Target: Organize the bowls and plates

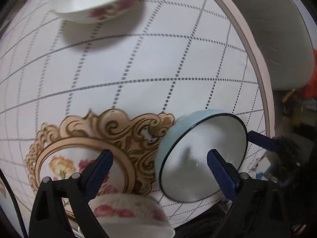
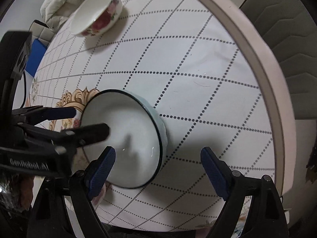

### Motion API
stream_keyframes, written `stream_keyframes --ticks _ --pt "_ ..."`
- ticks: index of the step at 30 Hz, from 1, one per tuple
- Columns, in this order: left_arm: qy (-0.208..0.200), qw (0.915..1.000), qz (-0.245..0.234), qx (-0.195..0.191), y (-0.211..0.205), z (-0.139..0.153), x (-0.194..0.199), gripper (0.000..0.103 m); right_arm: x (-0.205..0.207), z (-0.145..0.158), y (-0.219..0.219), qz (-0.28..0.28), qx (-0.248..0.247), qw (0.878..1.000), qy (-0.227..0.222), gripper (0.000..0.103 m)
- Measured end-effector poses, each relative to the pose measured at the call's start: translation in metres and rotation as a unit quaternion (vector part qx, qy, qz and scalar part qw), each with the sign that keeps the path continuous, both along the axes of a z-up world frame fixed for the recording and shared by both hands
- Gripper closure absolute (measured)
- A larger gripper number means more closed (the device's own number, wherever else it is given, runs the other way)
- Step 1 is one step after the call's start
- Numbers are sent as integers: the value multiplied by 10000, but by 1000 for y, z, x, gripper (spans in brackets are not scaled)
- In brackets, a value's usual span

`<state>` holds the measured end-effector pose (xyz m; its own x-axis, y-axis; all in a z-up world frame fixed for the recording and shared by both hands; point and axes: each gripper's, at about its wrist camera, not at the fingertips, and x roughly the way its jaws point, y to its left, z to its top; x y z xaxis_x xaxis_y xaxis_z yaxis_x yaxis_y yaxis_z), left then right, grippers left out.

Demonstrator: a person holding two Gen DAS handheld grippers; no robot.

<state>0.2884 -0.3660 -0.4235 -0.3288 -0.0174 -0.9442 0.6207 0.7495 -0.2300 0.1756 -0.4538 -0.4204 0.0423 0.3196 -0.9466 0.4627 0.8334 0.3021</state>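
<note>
Both grippers hang over the round table (image 2: 198, 63), jaws spread wide, nothing between the pads. The left gripper (image 1: 160, 168) points down with the blue bowl (image 1: 200, 154) under its right finger and a rose-printed bowl (image 1: 130, 214) low at six o'clock. The right gripper (image 2: 158, 168) has that blue bowl (image 2: 126, 138) at its ten o'clock, just touching no pad. Another floral bowl (image 2: 99, 11) sits far off at eleven. Bare checked cloth runs from the blue bowl to the table's pale rim (image 2: 263, 65) at two o'clock.
</note>
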Motion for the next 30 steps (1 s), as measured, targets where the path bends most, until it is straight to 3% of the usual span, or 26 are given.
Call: stream_keyframes --ticks 3,4,7,8,10,11,18,24,30 --pt "139 9999 -61 62 -7 -11 -2 25 6 -10 1 56 116 9999 41 26" --pt "175 9998 -66 98 -9 -14 -2 37 8 -13 1 99 125 9998 67 30" --pt "232 9996 -29 160 -10 -22 -4 67 14 -21 4 192 123 9996 152 59" --pt "232 9996 -1 159 -9 -23 -4 73 14 -22 6 234 116 9995 183 77" --pt "200 9997 63 140 -7 -23 -6 81 16 -23 9 330 -8 9992 243 86" --pt "136 9998 82 129 -6 -22 -7 82 16 -23 10 382 -118 9989 240 91" --pt "-206 9992 346 -42 5 -1 -13 83 22 -10 9 454 -139 9989 58 93" --pt "-548 9960 622 -329 43 60 -7 84 40 41 21 774 -272 9962 -303 93" --pt "-817 9896 1120 -391 102 113 -12 84 44 86 71 1280 -216 9900 -546 93"
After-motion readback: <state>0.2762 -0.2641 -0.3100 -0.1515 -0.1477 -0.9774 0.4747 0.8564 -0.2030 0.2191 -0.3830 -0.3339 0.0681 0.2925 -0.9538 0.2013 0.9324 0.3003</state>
